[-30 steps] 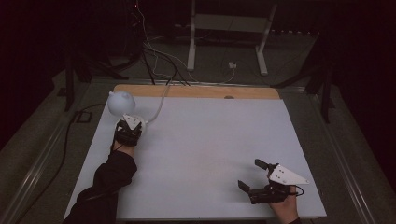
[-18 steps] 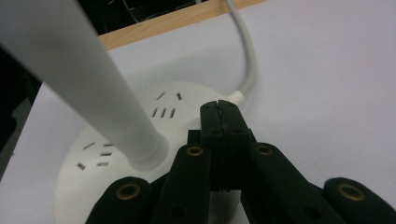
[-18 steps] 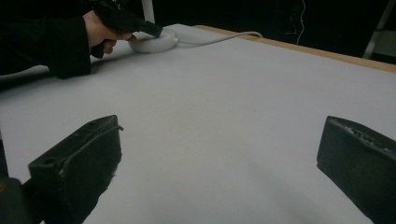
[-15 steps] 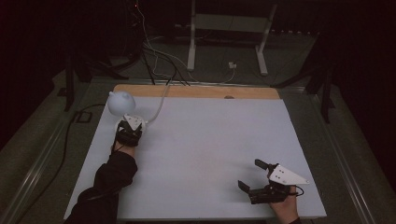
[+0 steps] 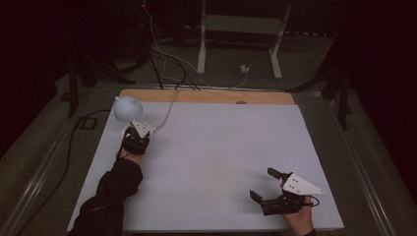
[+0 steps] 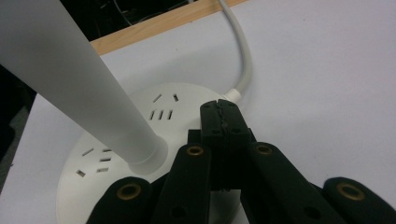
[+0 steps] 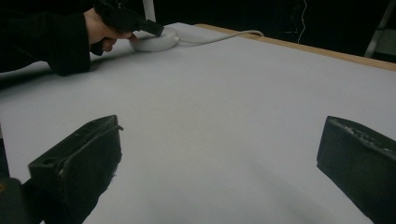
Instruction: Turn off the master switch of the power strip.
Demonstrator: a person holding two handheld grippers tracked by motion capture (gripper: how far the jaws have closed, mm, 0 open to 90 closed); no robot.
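The left claw [image 6: 219,112], clenched, presses the lamp base [image 6: 140,135] at ten o'clock, likely its switch; the right claw [image 5: 268,184] rests released.

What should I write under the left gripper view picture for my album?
Shut left tool resting over a white lamp base, beside its stem and cord.

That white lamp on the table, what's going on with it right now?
A person holds a two-jaw gripper in each hand. The left gripper has its jaws shut, tips down on the round white base of a white desk lamp with a globe-shaped head, near where its white cord enters. The right gripper rests open on the white table, far from the lamp, with nothing between its jaws.
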